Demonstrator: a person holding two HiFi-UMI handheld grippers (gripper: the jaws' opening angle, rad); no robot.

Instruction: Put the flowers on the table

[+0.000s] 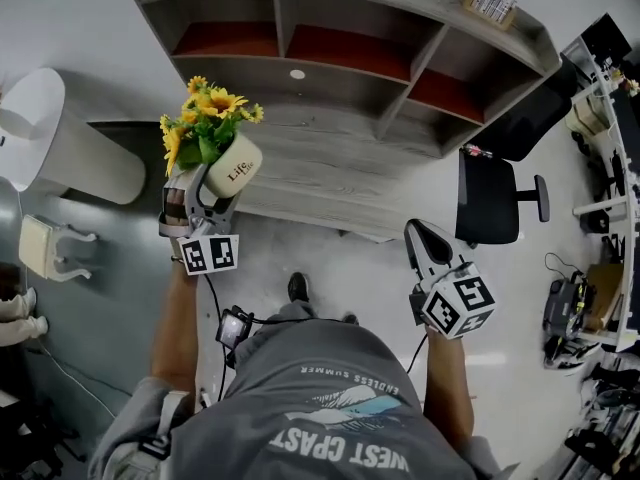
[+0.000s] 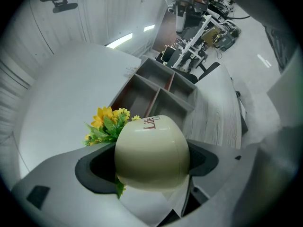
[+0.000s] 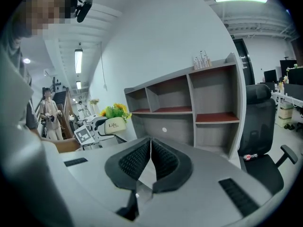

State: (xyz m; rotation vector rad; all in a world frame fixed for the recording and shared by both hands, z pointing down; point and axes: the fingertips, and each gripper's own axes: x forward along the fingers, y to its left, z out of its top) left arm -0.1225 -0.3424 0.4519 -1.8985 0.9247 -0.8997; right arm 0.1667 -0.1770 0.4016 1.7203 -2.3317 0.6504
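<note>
A cream pot (image 1: 234,165) marked "Life" holds yellow flowers (image 1: 208,113) with green leaves. My left gripper (image 1: 205,183) is shut on the pot and carries it in the air over the left end of the grey wooden table (image 1: 320,183). In the left gripper view the pot (image 2: 151,152) fills the space between the jaws, with the flowers (image 2: 106,126) behind it. My right gripper (image 1: 420,236) hangs shut and empty over the floor in front of the table. The right gripper view shows the pot (image 3: 113,125) at the left and its own jaws (image 3: 150,143) pressed together.
A grey shelf unit (image 1: 350,48) with red-brown boards stands on the table's far side. A black office chair (image 1: 495,196) sits to the right of the table. A white rounded seat (image 1: 60,138) is at the left. Desks with gear (image 1: 600,168) line the right edge.
</note>
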